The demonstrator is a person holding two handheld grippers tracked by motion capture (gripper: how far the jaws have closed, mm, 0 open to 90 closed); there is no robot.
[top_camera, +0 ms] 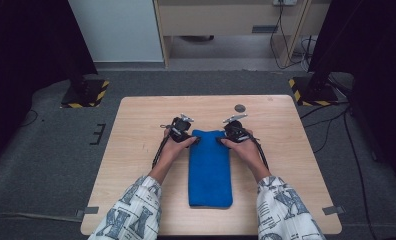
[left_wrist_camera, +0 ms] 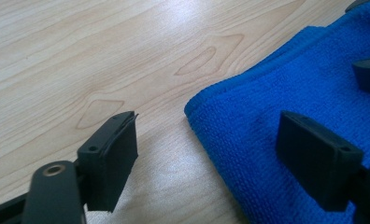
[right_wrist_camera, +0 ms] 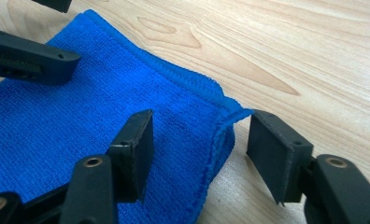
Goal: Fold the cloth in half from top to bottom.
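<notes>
In the high view, a wooden table (top_camera: 136,150) carries a small dark disc (top_camera: 240,108) near its far edge, well clear of the work. A folded blue towel (top_camera: 210,170) lies lengthwise at the centre, the left gripper (top_camera: 195,140) and right gripper (top_camera: 221,141) at its far corners.

In the left gripper view, the jaws stand apart astride the towel's corner (left_wrist_camera: 267,121), one over bare wood, one over cloth, neither pressing.

In the right gripper view, parted jaws straddle the layered corner (right_wrist_camera: 220,130) without pinching it.
</notes>
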